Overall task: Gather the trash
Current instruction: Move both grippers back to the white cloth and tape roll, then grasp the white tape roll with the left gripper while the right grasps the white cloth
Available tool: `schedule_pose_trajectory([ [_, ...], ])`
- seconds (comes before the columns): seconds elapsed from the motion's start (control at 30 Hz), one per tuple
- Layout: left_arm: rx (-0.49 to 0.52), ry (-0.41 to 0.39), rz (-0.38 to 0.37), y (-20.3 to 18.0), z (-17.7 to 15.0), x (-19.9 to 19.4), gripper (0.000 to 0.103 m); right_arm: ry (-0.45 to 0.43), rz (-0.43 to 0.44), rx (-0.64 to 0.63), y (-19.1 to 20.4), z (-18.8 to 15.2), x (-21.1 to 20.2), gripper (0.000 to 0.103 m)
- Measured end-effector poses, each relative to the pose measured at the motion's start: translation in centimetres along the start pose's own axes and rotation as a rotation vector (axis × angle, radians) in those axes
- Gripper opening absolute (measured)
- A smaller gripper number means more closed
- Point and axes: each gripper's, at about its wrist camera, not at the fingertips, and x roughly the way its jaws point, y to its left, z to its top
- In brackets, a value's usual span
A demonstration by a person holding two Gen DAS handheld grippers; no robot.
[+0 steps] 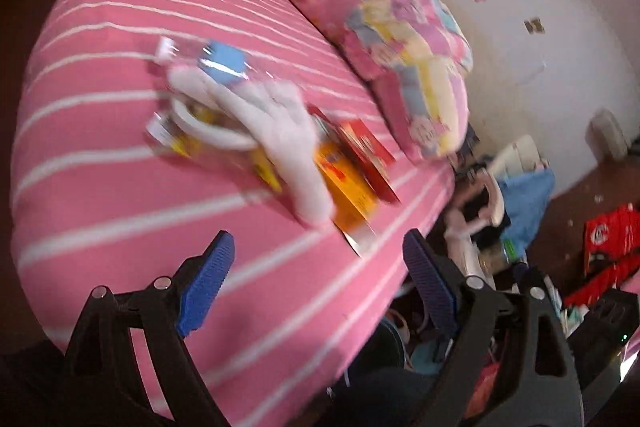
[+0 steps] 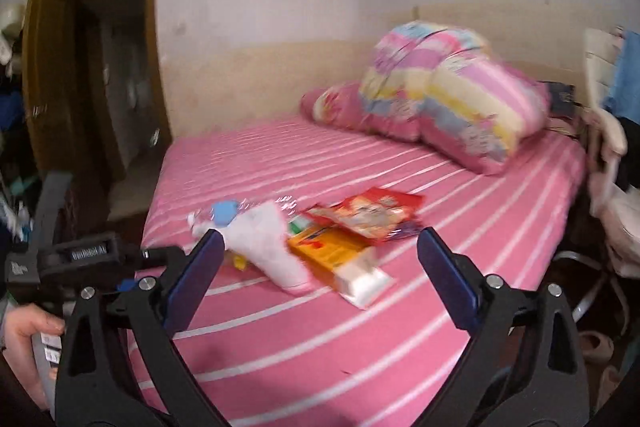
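1. Left wrist view: the left gripper (image 1: 318, 253), ribbed blue pads on black arms, is spread apart and holds nothing at lower centre. The trash pile (image 1: 280, 143), a blurred mix of crumpled white paper, clear plastic and flat orange and red packets, lies mid-frame on the pink striped bed (image 1: 100, 187).

2. Right wrist view: the right gripper (image 2: 320, 247) is likewise spread and empty at bottom centre; the trash pile (image 2: 312, 235) sits just above it. A puffy patchwork quilt (image 2: 448, 95) lies at upper right.

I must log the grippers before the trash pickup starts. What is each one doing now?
Left gripper: open, holding nothing, above the bed.
Right gripper: open, holding nothing, facing the trash pile.
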Motion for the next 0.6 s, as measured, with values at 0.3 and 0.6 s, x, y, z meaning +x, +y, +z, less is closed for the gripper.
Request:
schedule_pose_trajectory([
  [0.3,-0.182,0.024,-0.060,6.0,3.1,2.4,0.076,0.045,0.097,-0.094,4.7,0.3,9.4,0.096],
  [0.6,-0.404,0.087,-0.186,9.5,5.4,6.1,0.064,0.094,0.120,-0.282,7.3,-1.7,15.0,0.095],
])
